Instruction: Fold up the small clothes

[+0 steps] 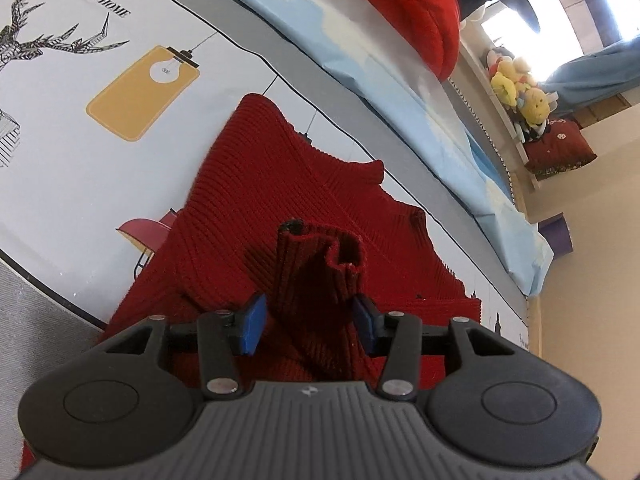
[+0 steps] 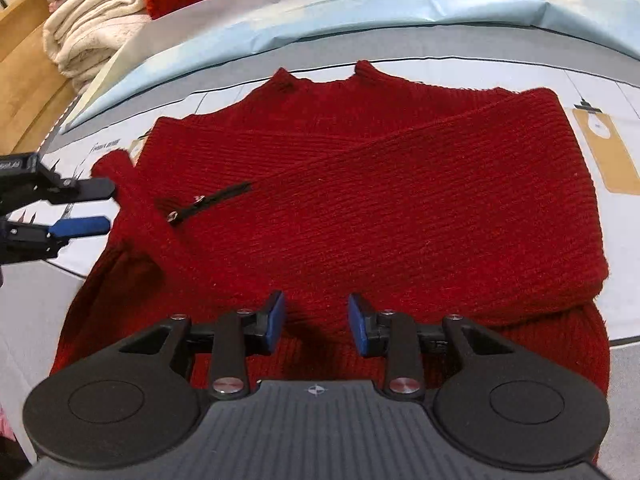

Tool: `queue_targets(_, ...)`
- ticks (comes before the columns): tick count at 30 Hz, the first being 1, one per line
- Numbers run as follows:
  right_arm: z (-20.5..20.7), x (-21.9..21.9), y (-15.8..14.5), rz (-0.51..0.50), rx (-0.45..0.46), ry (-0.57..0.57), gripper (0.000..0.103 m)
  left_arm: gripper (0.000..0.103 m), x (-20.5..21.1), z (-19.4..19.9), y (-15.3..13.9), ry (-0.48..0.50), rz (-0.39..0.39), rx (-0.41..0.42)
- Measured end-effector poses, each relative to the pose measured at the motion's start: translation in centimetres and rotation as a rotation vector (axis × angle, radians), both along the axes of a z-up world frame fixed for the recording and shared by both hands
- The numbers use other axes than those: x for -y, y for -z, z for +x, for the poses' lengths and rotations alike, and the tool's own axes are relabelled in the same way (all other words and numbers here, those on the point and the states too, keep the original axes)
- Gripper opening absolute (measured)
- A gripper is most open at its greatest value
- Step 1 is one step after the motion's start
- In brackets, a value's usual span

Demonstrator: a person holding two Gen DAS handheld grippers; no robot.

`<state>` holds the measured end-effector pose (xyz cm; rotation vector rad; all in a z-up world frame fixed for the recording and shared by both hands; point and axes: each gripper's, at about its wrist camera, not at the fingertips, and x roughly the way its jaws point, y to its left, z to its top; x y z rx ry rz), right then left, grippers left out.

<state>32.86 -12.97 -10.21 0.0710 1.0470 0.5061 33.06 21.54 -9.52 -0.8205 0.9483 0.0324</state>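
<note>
On the tabletop [image 2: 624, 364]: a red knit sweater [image 2: 400, 208] lies flat, collar at the far edge.
Right sleeve: folded slantwise across the chest.
Left sleeve [image 1: 316, 276]: cuff between the pads of the left gripper [image 1: 310, 322] (contact unclear, so grip cannot be told).
Right gripper [image 2: 316, 322]: released, jaws apart above the near hem.
Far side: folded towels [image 2: 92, 28] stacked.

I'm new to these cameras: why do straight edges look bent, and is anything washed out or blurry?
Left wrist view: the fisheye lens bows the printed table cover's border, and the window top right is blown out white. Right wrist view: the red sweater bulges like a dome, and the folded towels at the corner look soft.
</note>
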Motion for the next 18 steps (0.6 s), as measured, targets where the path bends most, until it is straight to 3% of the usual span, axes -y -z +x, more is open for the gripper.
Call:
queue_targets(4, -0.2, -0.1, 0.0, -0.010, -0.003, -0.004, 0.037, 0.052, -0.2, -0.4, -0.4, -0.009, -0.079, 0.024)
queue_targets(5, -0.1, -0.2, 0.0, -0.016, -0.002, -0.008, 0.037, 0.056, -0.1, -0.4, -0.5, -0.002, -0.090, 0.024)
queue_targets(8, 0.1, -0.8, 0.0, -0.037, 0.003, -0.015, 0.037, 0.059, 0.4, -0.3, -0.3, 0.034, -0.070, 0.014)
queue_targets(10, 0.2, -1.1, 0.1, -0.048, 0.006, -0.018, 0.037, 0.056, 0.7, -0.2, 0.1, 0.037, 0.008, -0.046)
queue_targets(12, 0.2, -1.2, 0.0, -0.049, 0.006, -0.013, 0.037, 0.031, 1.0, -0.1, 0.5, 0.050, 0.103, -0.107)
queue_targets(13, 0.3, -1.2, 0.0, -0.047, 0.005, -0.007, 0.037, 0.013, 1.1, -0.1, 0.5, 0.053, 0.140, -0.115)
queue_targets(14, 0.3, -1.2, -0.1, -0.043, 0.006, 0.002, 0.037, 0.010, 1.2, -0.1, 0.3, 0.058, 0.168, -0.104)
queue_targets(16, 0.3, -1.0, -0.8, -0.028, 0.024, 0.023, 0.037, 0.008, 1.7, -0.2, -1.5, 0.083, 0.246, -0.006)
queue_targets(18, 0.3, -0.7, -1.9, -0.003, 0.067, 0.042, 0.038, 0.008, 2.7, -0.7, -4.3, 0.117, 0.338, 0.157)
